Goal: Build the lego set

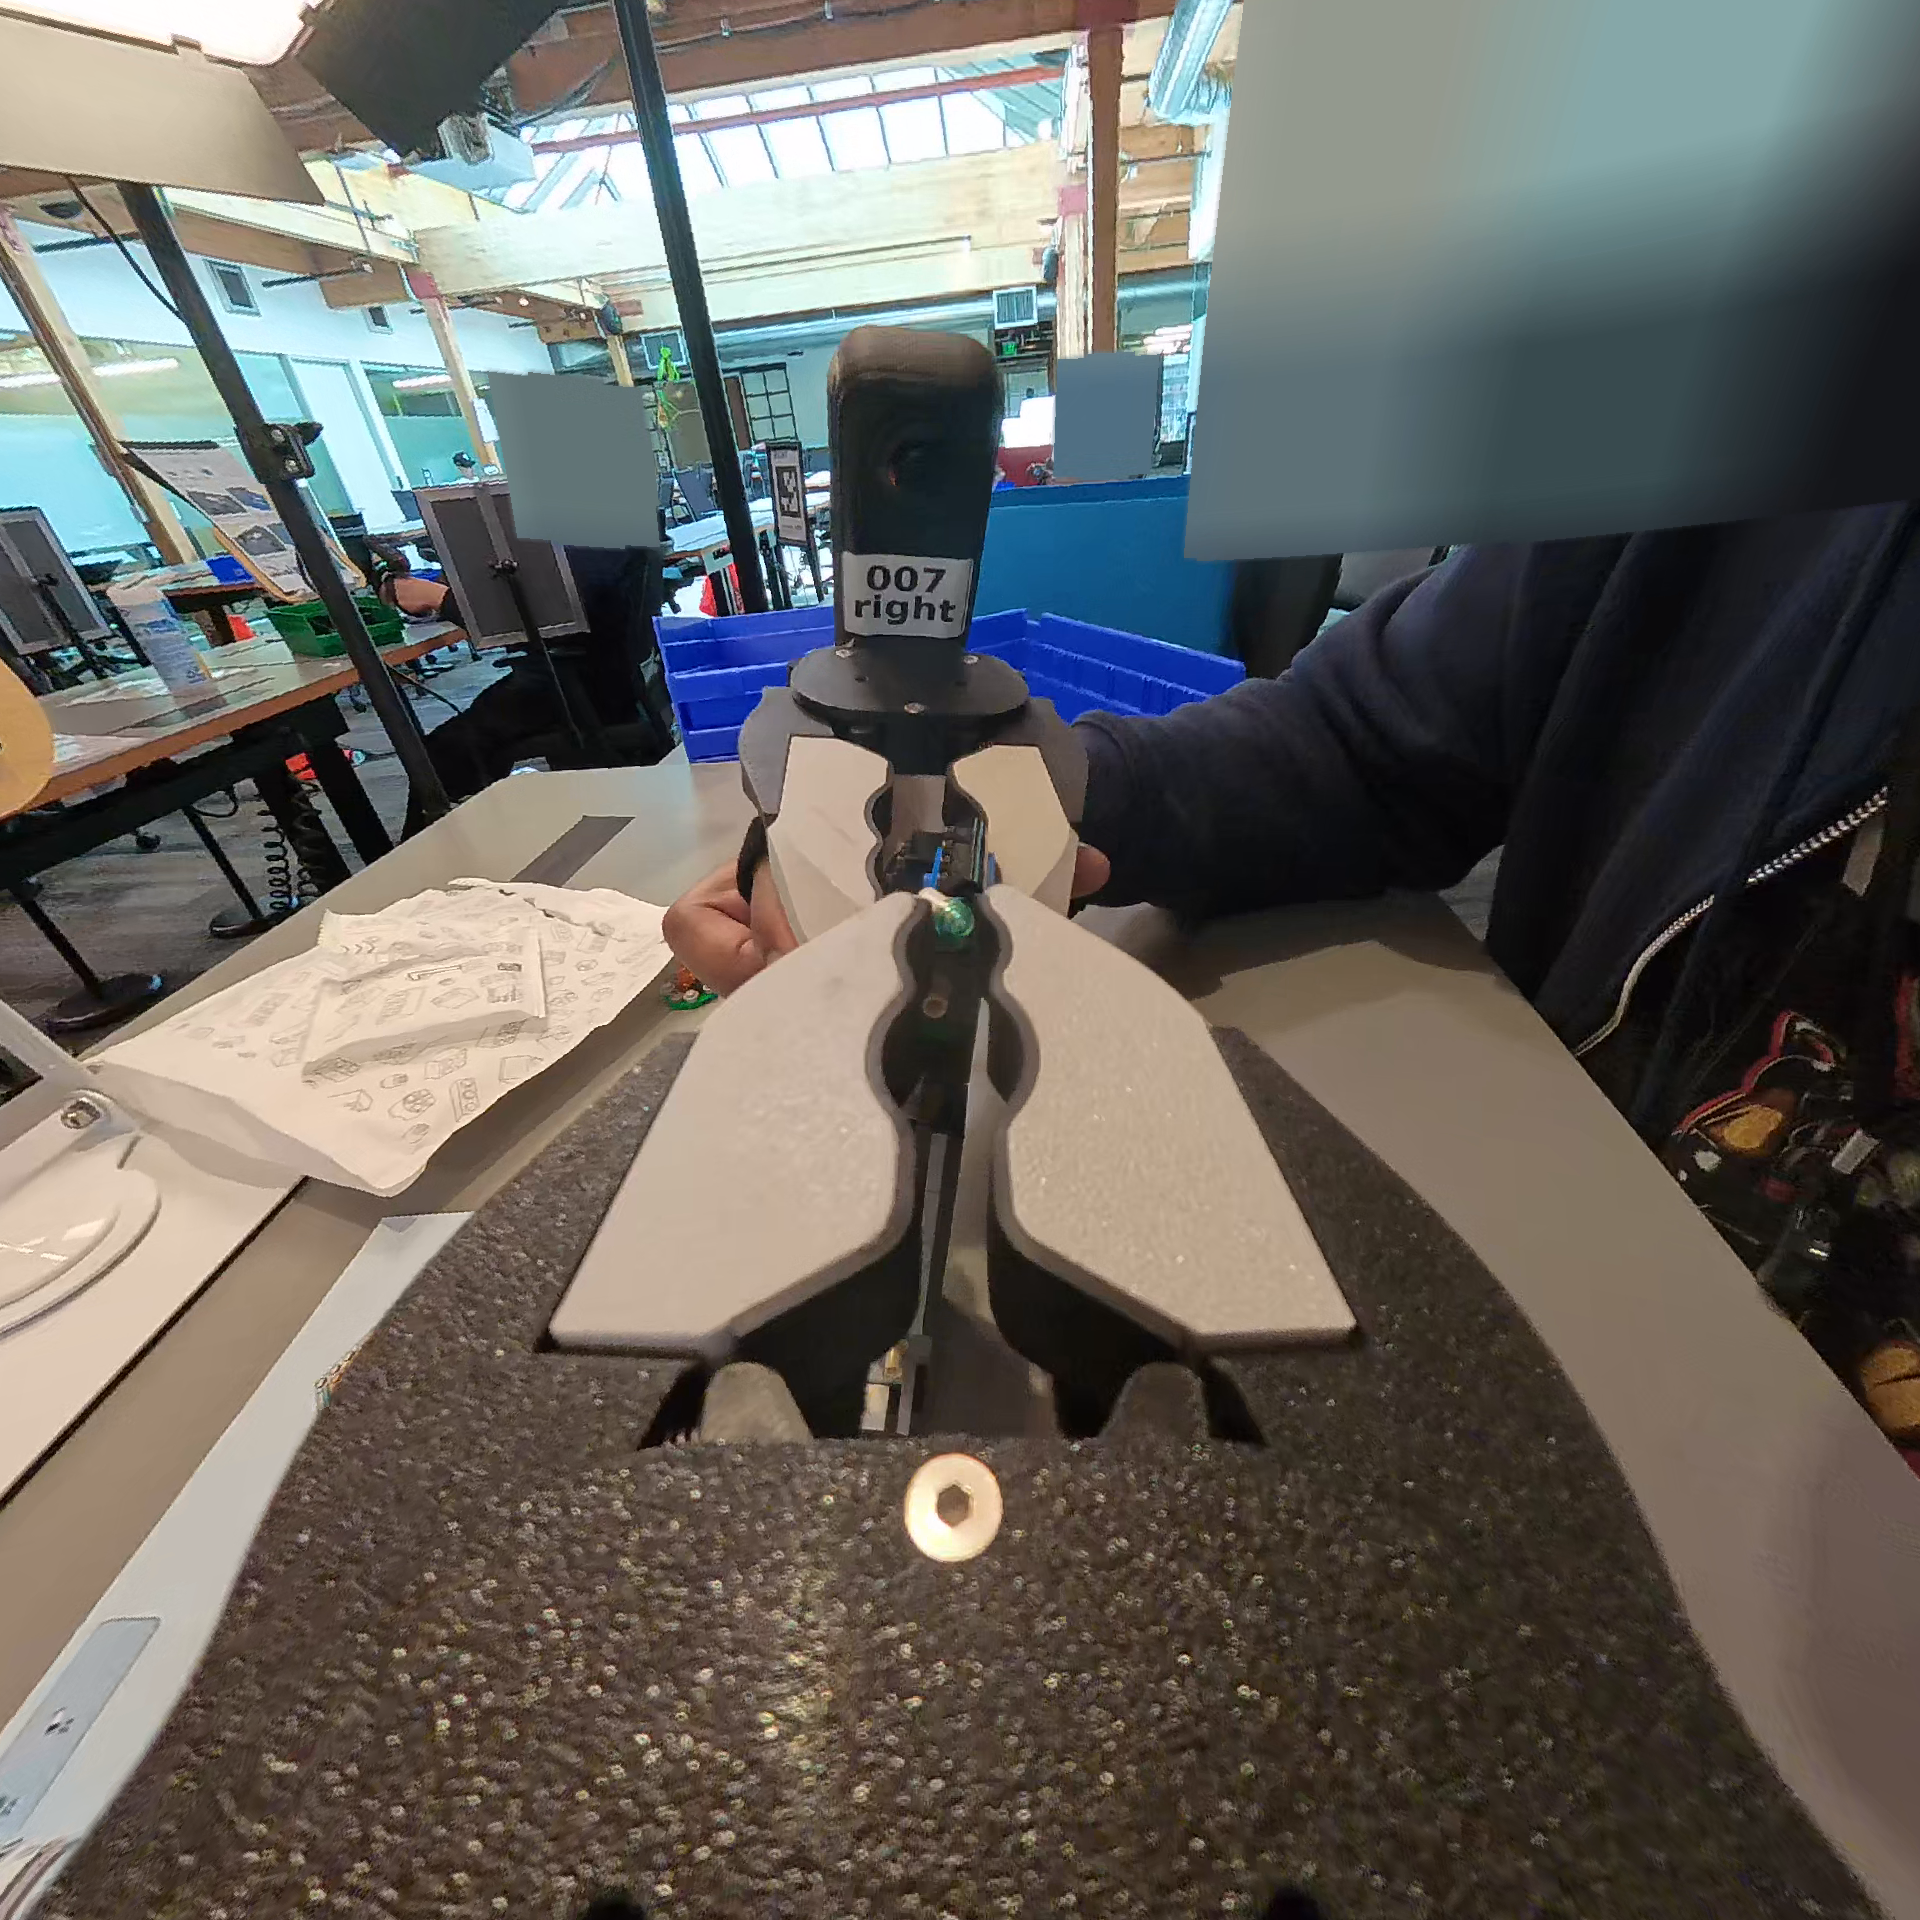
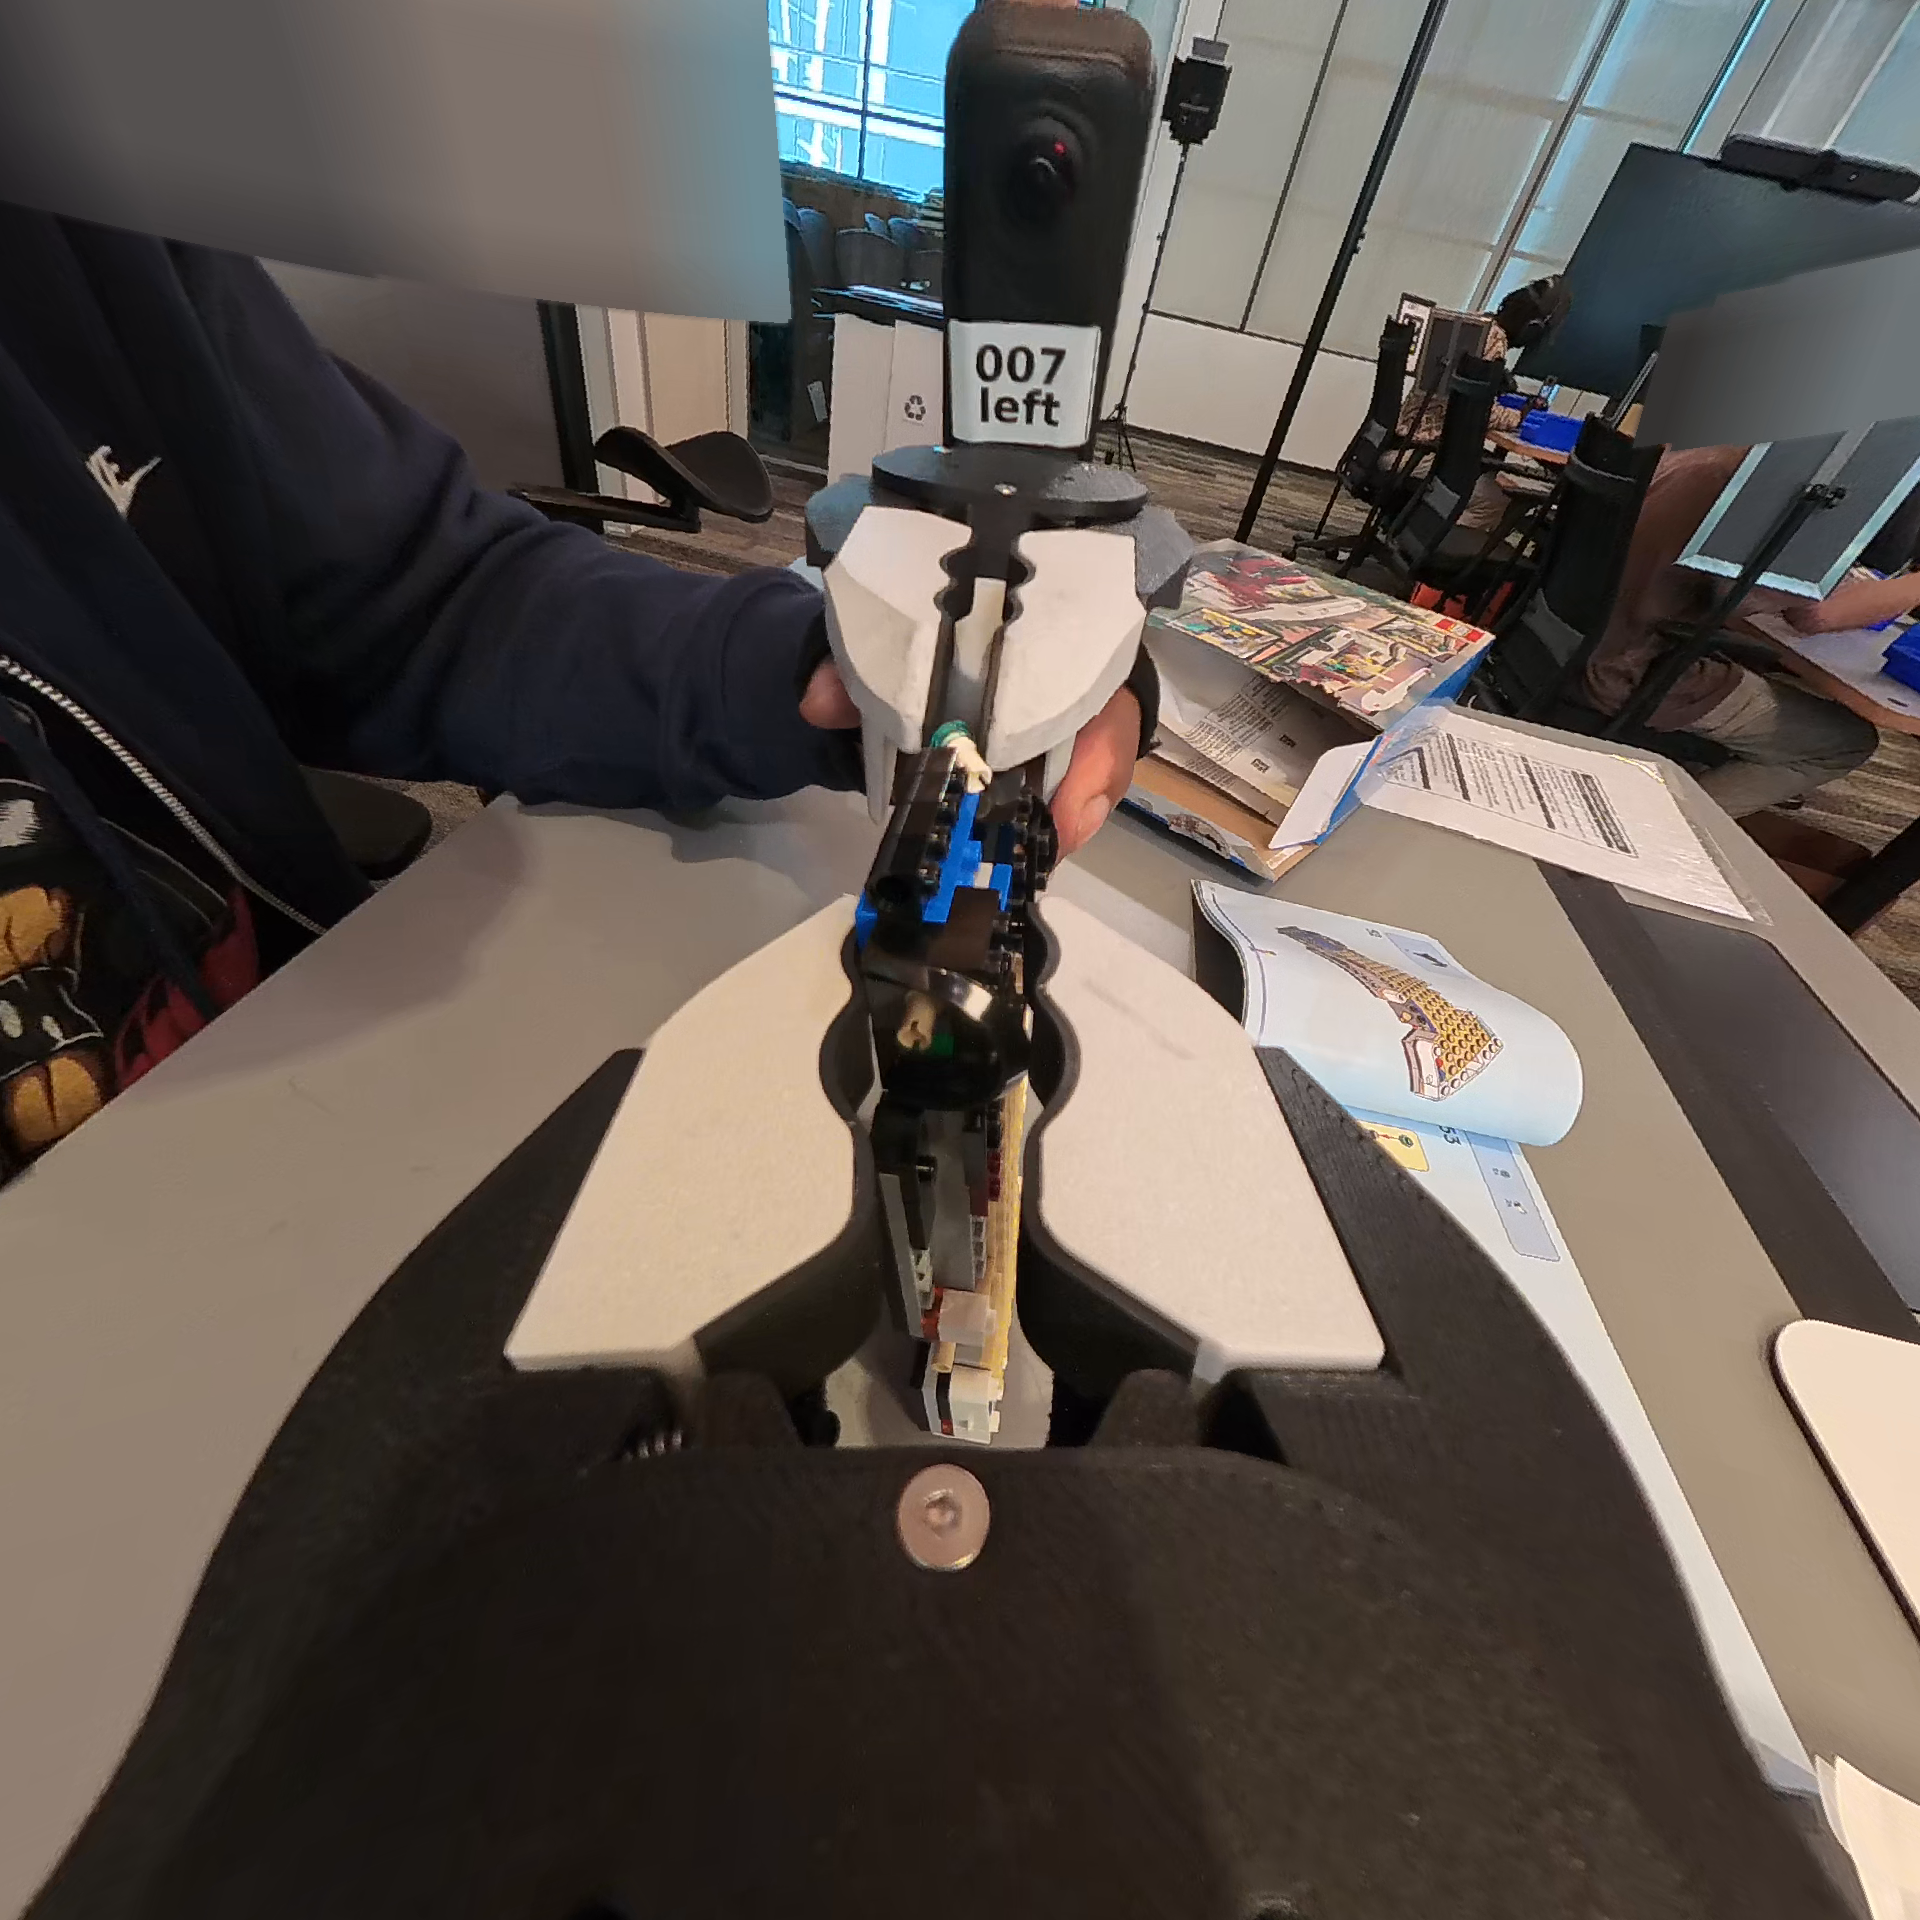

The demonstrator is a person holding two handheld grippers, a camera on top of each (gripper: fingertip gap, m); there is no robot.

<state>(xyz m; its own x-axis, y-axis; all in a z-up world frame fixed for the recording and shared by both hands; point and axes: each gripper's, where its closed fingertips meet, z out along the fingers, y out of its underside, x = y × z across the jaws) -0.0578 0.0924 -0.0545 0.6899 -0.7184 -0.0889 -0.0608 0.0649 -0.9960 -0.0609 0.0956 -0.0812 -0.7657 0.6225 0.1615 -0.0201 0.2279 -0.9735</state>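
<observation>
- Between the left gripper's [image 1: 940, 914] pale fingers, in the left wrist view, we see a small green-tipped piece [image 1: 952, 918] with a white stub pinched at the tips; the jaws stand almost together on it. Straight ahead, the right gripper [image 1: 928, 868] faces ours nose to nose, with a dark brick build [image 1: 935, 850] just visible in its gap.
- To do this well, we judge the two grippers should keep on one line, and the small piece should go squarely onto the build's near end, with no twist.
- Across in the right wrist view, the right gripper [image 2: 940, 940] is closed part-way on a long brick build [image 2: 951, 1039] of black, blue and tan, both fingers against its sides.
- Only the left view shows the printed paper bags [image 1: 416, 1029] on the grey table [image 1: 1351, 997]; only the right shows the build's full length, the instruction booklet [image 2: 1403, 1018] and the torn box [image 2: 1320, 644].
</observation>
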